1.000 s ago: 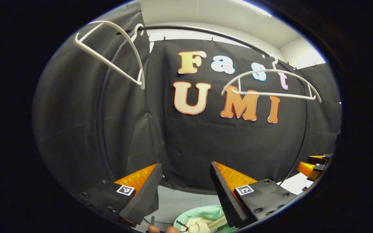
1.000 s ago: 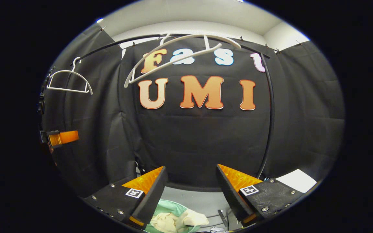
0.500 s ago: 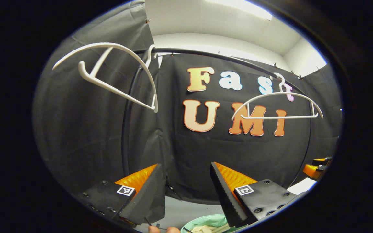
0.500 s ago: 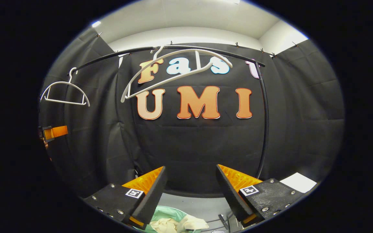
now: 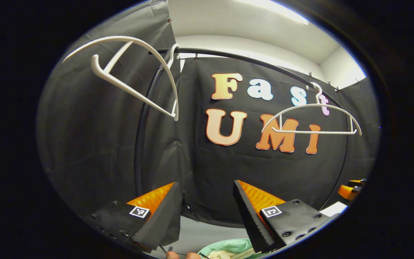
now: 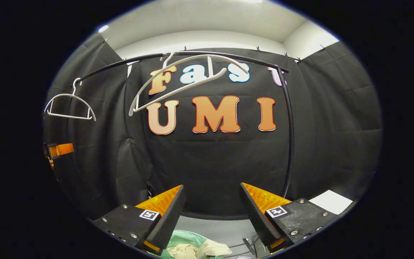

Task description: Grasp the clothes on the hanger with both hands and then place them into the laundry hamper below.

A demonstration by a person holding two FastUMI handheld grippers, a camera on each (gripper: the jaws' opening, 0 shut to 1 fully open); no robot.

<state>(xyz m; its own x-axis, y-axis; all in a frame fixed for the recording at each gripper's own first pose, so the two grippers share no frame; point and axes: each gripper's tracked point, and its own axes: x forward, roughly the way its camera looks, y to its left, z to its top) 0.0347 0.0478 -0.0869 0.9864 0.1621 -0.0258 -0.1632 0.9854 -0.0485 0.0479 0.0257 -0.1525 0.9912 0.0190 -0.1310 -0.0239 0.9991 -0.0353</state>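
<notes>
Your left gripper [image 5: 207, 212] and right gripper [image 6: 210, 212] both have jaws apart, holding nothing. One cream garment [image 6: 196, 249] lies crumpled, no clear long axis, in the green hamper [image 6: 183, 238] below. Two bare white hangers [image 6: 178, 81] hang on the rail [image 5: 228, 55].

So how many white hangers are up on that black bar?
2. One hanger hangs tilted near the rail's left end, the other hanger near its right end. Both are bare. More might hang out of sight.
</notes>
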